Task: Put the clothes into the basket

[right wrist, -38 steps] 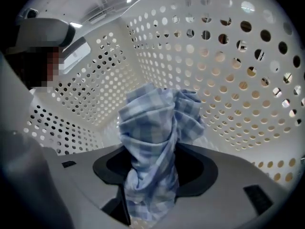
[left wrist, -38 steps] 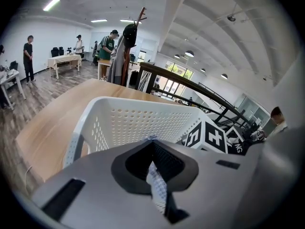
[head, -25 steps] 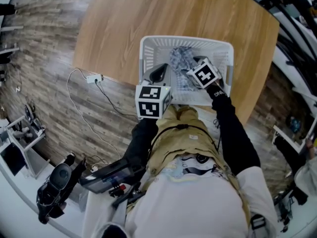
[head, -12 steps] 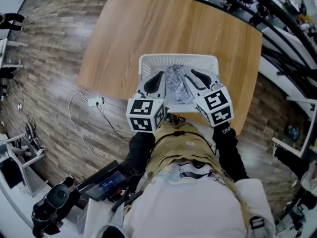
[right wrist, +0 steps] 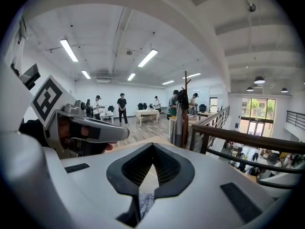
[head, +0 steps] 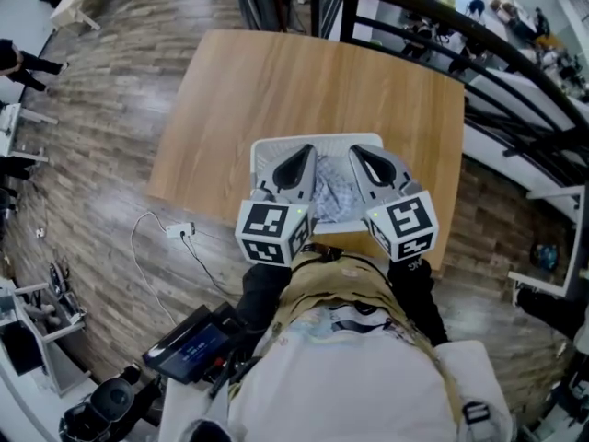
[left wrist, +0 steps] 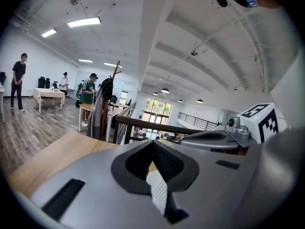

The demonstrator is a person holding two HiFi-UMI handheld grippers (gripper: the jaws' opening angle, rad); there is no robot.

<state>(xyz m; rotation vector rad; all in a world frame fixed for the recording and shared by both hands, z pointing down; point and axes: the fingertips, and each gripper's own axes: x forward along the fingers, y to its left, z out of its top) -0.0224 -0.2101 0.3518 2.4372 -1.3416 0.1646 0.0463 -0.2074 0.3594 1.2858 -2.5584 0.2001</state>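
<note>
A white plastic basket (head: 267, 155) stands on the wooden table (head: 276, 81) near its front edge. Blue-grey patterned clothes (head: 329, 191) lie inside it. My left gripper (head: 305, 151) and right gripper (head: 353, 151) hover side by side above the basket, pointing forward and apart from the clothes. The left gripper (left wrist: 152, 143) is shut with nothing between its jaws. The right gripper (right wrist: 152, 145) is also shut and empty. Through the gaps under the jaws I see basket mesh (left wrist: 159, 192) and a bit of the clothes (right wrist: 144, 203).
A black railing (head: 433, 35) runs past the table's far and right sides. A power strip (head: 179, 230) with a cable lies on the plank floor at the left. A coat rack (right wrist: 183, 109) and several people stand far off in the hall.
The right gripper rose out of the basket, leaving the clothes inside, and its jaws closed. Both grippers now sit level above the basket. The head view pulled back, showing more table.
</note>
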